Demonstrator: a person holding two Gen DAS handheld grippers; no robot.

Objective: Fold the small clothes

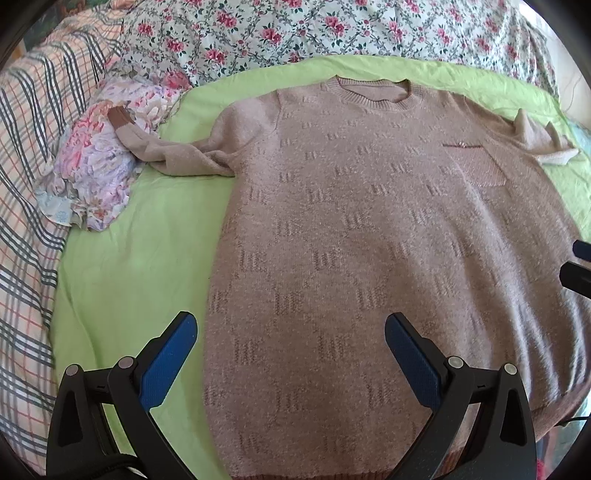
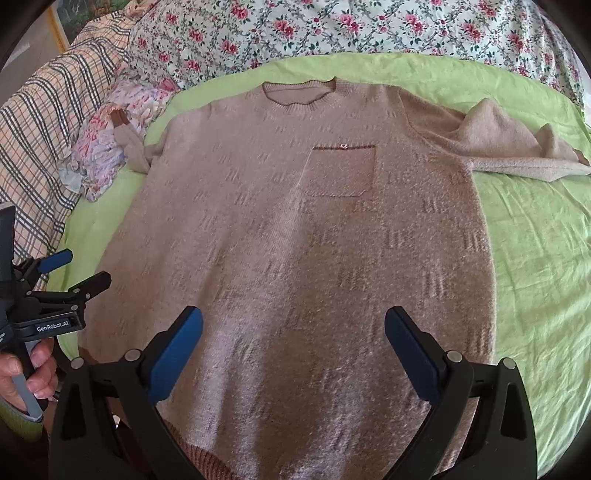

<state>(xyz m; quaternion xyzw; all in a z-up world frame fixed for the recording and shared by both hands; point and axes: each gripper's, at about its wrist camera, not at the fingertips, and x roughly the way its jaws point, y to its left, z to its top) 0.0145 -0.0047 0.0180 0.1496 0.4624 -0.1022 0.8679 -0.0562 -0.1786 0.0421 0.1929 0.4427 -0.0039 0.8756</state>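
A tan knitted sweater with a chest pocket lies flat, front up, on a green sheet, collar at the far side. It also shows in the right wrist view. Its left sleeve reaches onto a floral bundle; its right sleeve lies crumpled on the sheet. My left gripper is open and empty above the sweater's lower left part. My right gripper is open and empty above the sweater's lower middle. The left gripper also shows at the left edge of the right wrist view.
A crumpled floral cloth lies at the far left of the sheet. A plaid blanket borders the left side. A flowered bedspread runs along the far side. Bare green sheet lies right of the sweater.
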